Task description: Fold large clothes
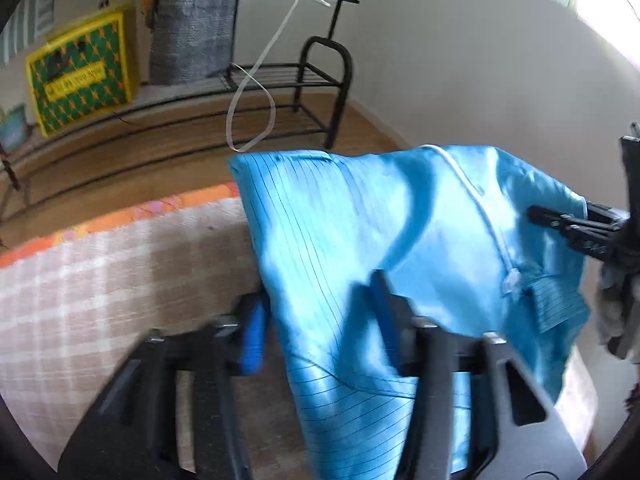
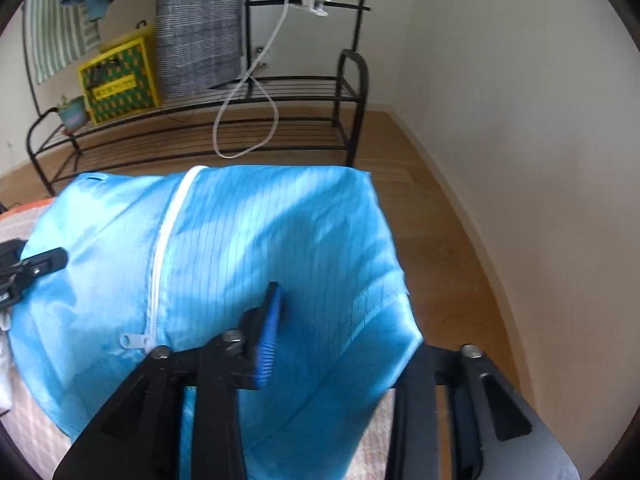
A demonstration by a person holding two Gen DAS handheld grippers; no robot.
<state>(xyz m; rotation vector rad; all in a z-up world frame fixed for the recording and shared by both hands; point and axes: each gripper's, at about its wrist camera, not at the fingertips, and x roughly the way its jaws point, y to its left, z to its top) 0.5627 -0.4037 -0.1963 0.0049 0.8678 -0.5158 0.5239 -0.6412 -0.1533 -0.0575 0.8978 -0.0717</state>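
A large light-blue pinstriped garment [image 1: 360, 216] with a white zip [image 2: 160, 248] lies bunched on a beige checked cover [image 1: 100, 280]. In the left wrist view my left gripper [image 1: 318, 320] is open. Its blue-padded left finger stands just off the cloth's left edge and its right finger over the fabric, so a strip of the garment runs between the jaws. My right gripper [image 2: 344, 320] is also open. Its left finger [image 2: 268, 332] rests on top of the cloth and its right finger is hidden under a fold. Each gripper also shows at the other view's edge, the right gripper [image 1: 560, 224] and the left gripper [image 2: 36, 264].
A black metal rack [image 2: 240, 92] stands against the far wall, with a yellow-green bag [image 2: 120, 80], a small potted plant [image 2: 72, 114] and a hanging grey checked cloth [image 2: 196, 28]. A white clip with a looped cord [image 2: 308, 2] hangs from it. Wooden floor [image 2: 432, 220] lies to the right, below a white wall.
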